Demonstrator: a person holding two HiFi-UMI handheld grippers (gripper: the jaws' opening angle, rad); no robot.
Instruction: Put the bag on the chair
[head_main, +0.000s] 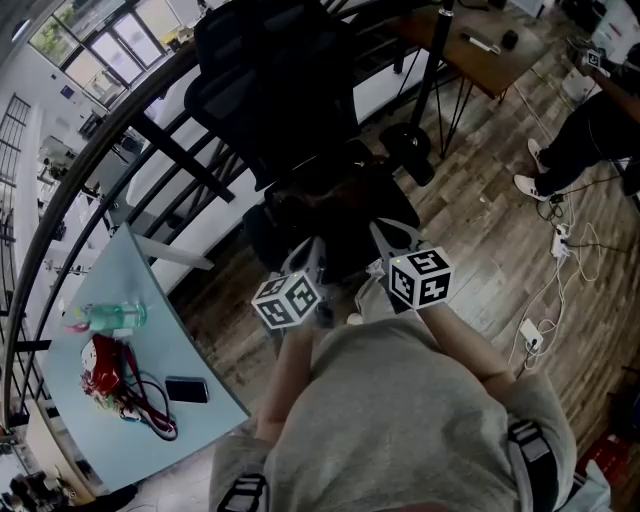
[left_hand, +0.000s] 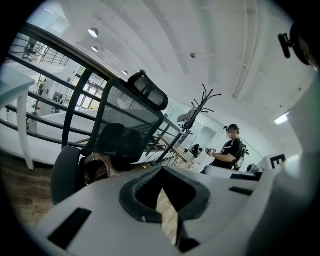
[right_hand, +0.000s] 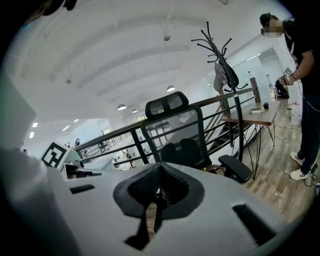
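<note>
A black mesh office chair (head_main: 275, 90) stands by the railing. A dark brown bag (head_main: 335, 195) lies on its seat; it shows as a brown shape in the left gripper view (left_hand: 97, 167) and as a small brown edge beside the armrest in the right gripper view (right_hand: 216, 170). Both grippers hover just in front of the seat, side by side. My left gripper (head_main: 312, 258) is shut and holds nothing (left_hand: 162, 192). The right gripper (head_main: 392, 238) is shut and empty too (right_hand: 159, 192). Neither touches the bag.
A black railing (head_main: 120, 130) runs behind the chair. A pale blue table (head_main: 200, 350) at the left carries a bottle (head_main: 112, 317), a red item (head_main: 100, 365) and a phone (head_main: 187, 390). A coat stand (head_main: 415, 135), a wooden desk (head_main: 480, 60), a standing person (head_main: 585, 140) and floor cables (head_main: 550, 290) lie to the right.
</note>
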